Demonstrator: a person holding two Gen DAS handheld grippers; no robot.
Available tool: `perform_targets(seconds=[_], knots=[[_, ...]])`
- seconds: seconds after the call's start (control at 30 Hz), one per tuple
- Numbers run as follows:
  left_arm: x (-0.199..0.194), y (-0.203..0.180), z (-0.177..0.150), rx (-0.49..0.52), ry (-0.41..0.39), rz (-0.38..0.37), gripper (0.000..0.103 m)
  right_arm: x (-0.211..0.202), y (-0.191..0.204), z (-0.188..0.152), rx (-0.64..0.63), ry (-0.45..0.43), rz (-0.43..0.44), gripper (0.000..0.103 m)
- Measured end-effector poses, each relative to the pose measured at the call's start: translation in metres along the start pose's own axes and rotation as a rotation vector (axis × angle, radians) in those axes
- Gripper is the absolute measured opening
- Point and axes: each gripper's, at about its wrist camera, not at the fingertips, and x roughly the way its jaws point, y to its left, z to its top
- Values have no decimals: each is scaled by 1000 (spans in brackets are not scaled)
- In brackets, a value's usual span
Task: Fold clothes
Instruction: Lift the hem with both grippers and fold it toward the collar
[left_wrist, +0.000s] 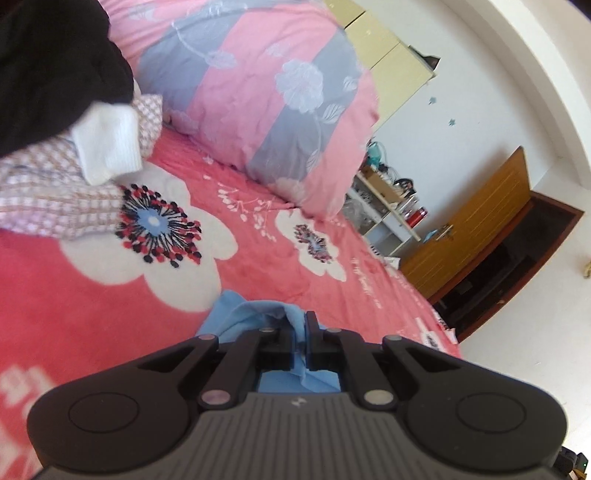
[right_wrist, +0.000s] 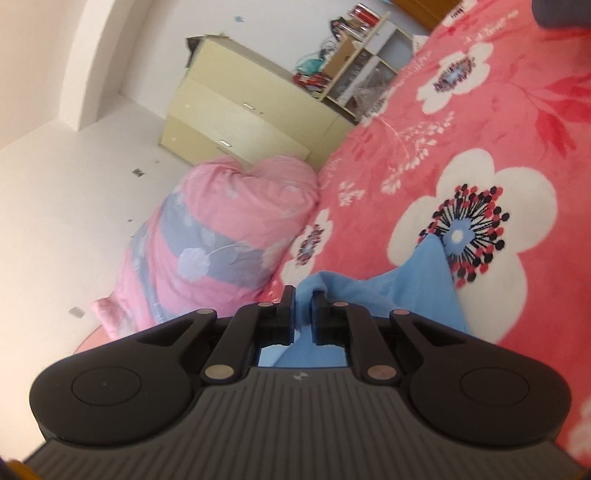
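Left black two-finger gripper (left_wrist: 300, 334): pinching a bunched fold of light blue soft fabric garment (left_wrist: 245, 312) between nearly closed fingers, above the red fleece bed blanket with white flowers (left_wrist: 110, 288). Lying further left: checked pink-and-white cloth (left_wrist: 44, 192), white sock (left_wrist: 107, 144), black clothing (left_wrist: 55, 62). Right black two-finger gripper (right_wrist: 303, 308): clamping the same blue garment (right_wrist: 417, 291), trailing rightward over the blanket. Long axis unclear.

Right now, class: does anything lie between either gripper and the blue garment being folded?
Nothing visible does. The left gripper and right gripper are each already shut on the blue garment, cloth pinched directly between their fingers.
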Motion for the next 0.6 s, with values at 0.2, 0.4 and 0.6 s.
perform_targets(seconds=[0.2,0.4,0.6], knots=[[50,10,3,24,41,40,5,53,-39,9,64,17,-53,6],[83,23,2,25,74,73,5,82,-68,11,114,44,-74,6],[101,35,3,2,97,63,6,102,-86,15,163,82,-54,6]])
